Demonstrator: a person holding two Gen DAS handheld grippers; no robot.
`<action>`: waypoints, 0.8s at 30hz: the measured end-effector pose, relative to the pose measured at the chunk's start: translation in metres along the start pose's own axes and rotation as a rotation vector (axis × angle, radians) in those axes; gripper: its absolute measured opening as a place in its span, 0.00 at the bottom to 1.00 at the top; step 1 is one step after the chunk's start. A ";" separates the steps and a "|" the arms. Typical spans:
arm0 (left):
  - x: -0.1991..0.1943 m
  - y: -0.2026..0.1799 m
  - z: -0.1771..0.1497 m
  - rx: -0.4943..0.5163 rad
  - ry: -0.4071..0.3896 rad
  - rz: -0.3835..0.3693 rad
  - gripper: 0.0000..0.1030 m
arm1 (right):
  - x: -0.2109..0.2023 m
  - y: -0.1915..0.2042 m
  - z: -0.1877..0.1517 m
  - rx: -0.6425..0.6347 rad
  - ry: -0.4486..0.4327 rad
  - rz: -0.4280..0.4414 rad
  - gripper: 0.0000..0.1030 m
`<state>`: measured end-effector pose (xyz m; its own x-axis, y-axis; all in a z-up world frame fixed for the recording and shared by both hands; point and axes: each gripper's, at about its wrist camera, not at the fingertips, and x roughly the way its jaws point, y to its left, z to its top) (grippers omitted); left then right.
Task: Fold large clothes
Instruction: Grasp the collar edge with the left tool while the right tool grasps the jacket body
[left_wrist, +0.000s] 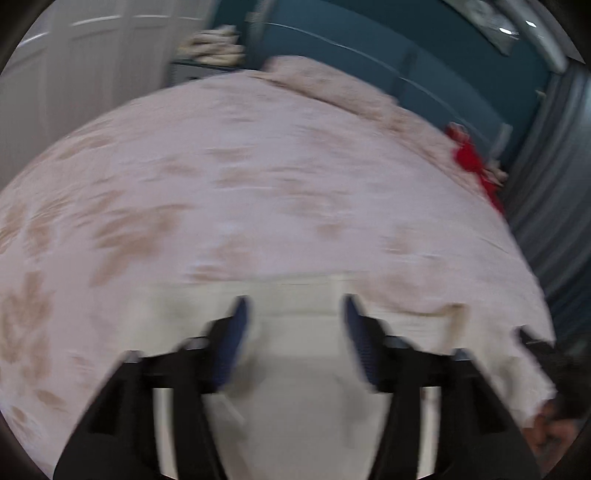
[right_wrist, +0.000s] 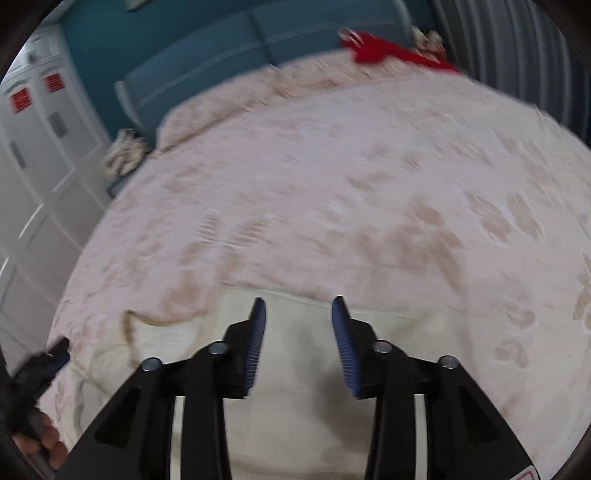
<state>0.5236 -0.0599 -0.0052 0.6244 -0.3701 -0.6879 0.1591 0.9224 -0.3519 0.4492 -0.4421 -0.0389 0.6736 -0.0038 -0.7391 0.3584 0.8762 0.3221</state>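
Observation:
A cream-white garment (left_wrist: 295, 369) lies flat at the near edge of the bed, under both grippers; it also shows in the right wrist view (right_wrist: 295, 369). My left gripper (left_wrist: 295, 314) is open and empty just above it. My right gripper (right_wrist: 298, 314) is open and empty above the same cloth. The other gripper (right_wrist: 44, 365) shows at the lower left of the right wrist view, and at the lower right edge of the left wrist view (left_wrist: 554, 369). Both views are blurred by motion.
The bed has a pink leaf-patterned cover (left_wrist: 240, 184) and a teal headboard (right_wrist: 221, 62). A red cloth (left_wrist: 472, 162) lies by the pillows at the far side. White wardrobe doors (right_wrist: 40, 166) stand left. A grey curtain (left_wrist: 554, 184) hangs right.

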 end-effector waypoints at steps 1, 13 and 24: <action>0.007 -0.027 0.000 0.030 0.035 -0.062 0.63 | 0.006 -0.013 0.000 0.032 0.027 0.006 0.38; 0.133 -0.167 -0.038 0.153 0.324 -0.061 0.29 | 0.032 -0.029 -0.017 0.004 0.090 0.087 0.31; 0.136 -0.162 -0.057 0.199 0.242 -0.077 0.02 | 0.048 -0.046 -0.026 0.053 0.102 0.032 0.00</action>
<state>0.5392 -0.2661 -0.0785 0.4086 -0.4333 -0.8033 0.3599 0.8853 -0.2944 0.4482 -0.4695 -0.1047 0.6168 0.0749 -0.7836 0.3734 0.8485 0.3750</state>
